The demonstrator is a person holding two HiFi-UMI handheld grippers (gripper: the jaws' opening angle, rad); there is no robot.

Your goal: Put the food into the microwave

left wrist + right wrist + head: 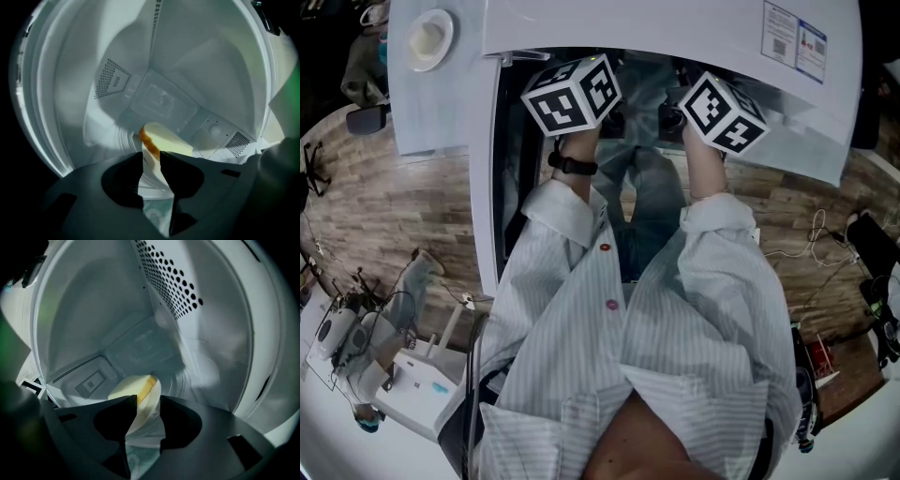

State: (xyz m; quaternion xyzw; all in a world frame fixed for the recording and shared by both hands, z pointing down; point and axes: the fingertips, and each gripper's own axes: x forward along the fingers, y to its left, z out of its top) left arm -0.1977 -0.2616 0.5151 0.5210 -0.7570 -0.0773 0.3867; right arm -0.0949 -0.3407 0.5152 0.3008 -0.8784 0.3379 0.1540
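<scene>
Both claws reach side by side into the open white microwave [675,23]. From the head view only the left cube [572,94], the right cube [722,111] and the striped sleeves [567,211] behind them show at its mouth, above a wooden floor [403,216]. Inside the cavity a slice of bread [164,140], pale yellow with a brown crust, lies on a white dish [150,176] near the back wall. The left claw [151,161] stands open, its jaws apart with the dish's near edge showing in the gap between them and the bread just beyond the tips. The right claw [145,404] is open too, with the same dish edge in its gap, and it grips nothing.
</scene>
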